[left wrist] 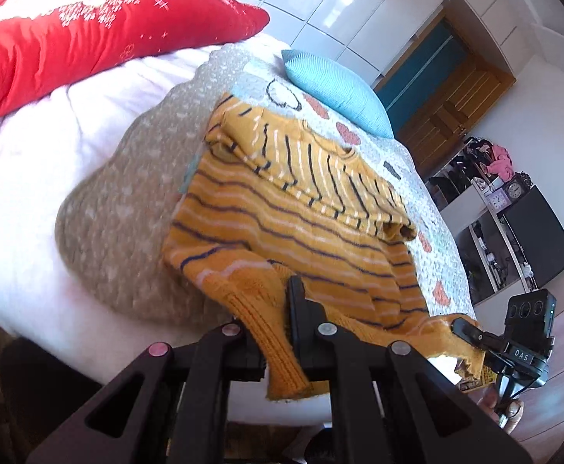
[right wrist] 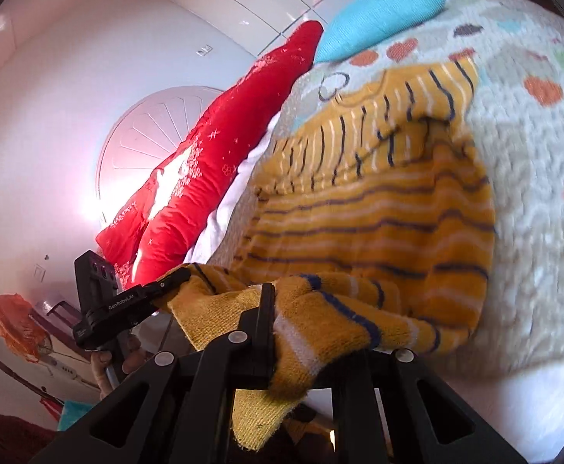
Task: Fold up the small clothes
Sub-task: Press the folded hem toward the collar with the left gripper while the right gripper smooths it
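The mustard striped sweater (left wrist: 305, 208) is spread over the patterned quilt (left wrist: 405, 178) in the middle of the left wrist view, with its sleeves already folded across the upper part of the body. Its hem is raised at the lower edge of both frames. The left gripper (left wrist: 282, 332) is closed tight on the ribbed hem at lower centre of the left wrist view, and the right gripper (right wrist: 278, 328) is likewise clamped on the hem's other corner at lower centre of the right wrist view; each is also seen from the other's camera, low at the side of the frame.

The step in hand is judged to be the bottom-to-top fold. For a clean result, both corners should be carried at equal height and kept well apart so the hem stays taut, then laid toward the collar in the upper part of the frame, with the edge brought square over the folded sleeves before the jaws are let go. Uneven lifting would likely skew the crease.

No containers can be made out clearly; the shelves (left wrist: 487, 208) at the right of the left wrist view are too small to read.
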Available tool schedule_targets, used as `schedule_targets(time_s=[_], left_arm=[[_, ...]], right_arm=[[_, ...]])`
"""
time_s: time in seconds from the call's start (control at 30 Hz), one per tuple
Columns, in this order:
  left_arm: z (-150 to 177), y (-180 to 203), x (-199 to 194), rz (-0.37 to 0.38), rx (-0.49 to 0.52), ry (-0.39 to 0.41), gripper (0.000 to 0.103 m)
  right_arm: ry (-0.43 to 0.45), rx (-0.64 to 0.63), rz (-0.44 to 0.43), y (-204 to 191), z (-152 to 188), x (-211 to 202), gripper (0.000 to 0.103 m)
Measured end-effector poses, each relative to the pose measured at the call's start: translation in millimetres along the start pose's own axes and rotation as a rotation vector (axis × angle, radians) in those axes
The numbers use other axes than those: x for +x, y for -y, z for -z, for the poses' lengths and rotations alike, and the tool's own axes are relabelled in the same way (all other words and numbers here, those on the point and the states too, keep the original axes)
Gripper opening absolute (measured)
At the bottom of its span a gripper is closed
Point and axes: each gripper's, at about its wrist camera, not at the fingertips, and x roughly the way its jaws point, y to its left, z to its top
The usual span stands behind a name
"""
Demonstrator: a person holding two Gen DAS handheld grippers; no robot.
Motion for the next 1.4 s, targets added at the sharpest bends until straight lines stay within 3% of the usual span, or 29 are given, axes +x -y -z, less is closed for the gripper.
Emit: schedule_targets(time_s=[0.2,0.37,0.5,0.63,0.7,0.77,0.83,0.9,1.07,1.2,1.27,1.33,1.4], left_arm=[[-84,11,49,-0.039,0.027,0.065,0.008],[-131,8,112,-0.065,-0.003,0.02,0.009],[-152,5,150,-0.06,-0.019,-0.028,0.009],[-173,-1,178,-0.065,-0.036,-0.045,0.01],[-182,-8,190,-0.054,-0.078,-0.049,0.017],[-191,-19,203,-0.01,-0.148,-0.073,0.023],[-199,-28,214,-0.003,-0.202,-0.078,0.035],[-206,-34,218,-0.014,-0.233,-0.058,0.04],[-215,-46,230,0.021,-0.292,-0.092,0.04],[-217,-56,226,0.083,-0.318,-0.106,0.044],[-220,-67,219,0.131,-0.382,-0.085,0.053],[-224,-81,205,0.123,-0.452,-0.02,0.068],[-230,-95,194,0.121,-0.512,0.014,0.069]], right_arm=[[0.076,0.024,0.008,28,-96,42,0.01],[0.081,0.122,0.045,63,-140,80,0.01],[0.091,0.234,0.01,96,-166,93,0.011],[0.077,0.358,-0.011,131,-181,108,0.014],[0.092,0.437,-0.041,150,-182,113,0.024],[0.136,0.511,-0.082,167,-183,113,0.053],[0.185,0.57,-0.104,181,-187,113,0.061],[0.198,0.608,-0.101,190,-193,115,0.062],[0.187,0.647,-0.07,202,-210,123,0.062],[0.18,0.687,-0.118,212,-218,122,0.068],[0.187,0.71,-0.135,214,-219,120,0.07],[0.192,0.717,-0.144,215,-219,118,0.072],[0.192,0.708,-0.151,211,-216,112,0.076]])
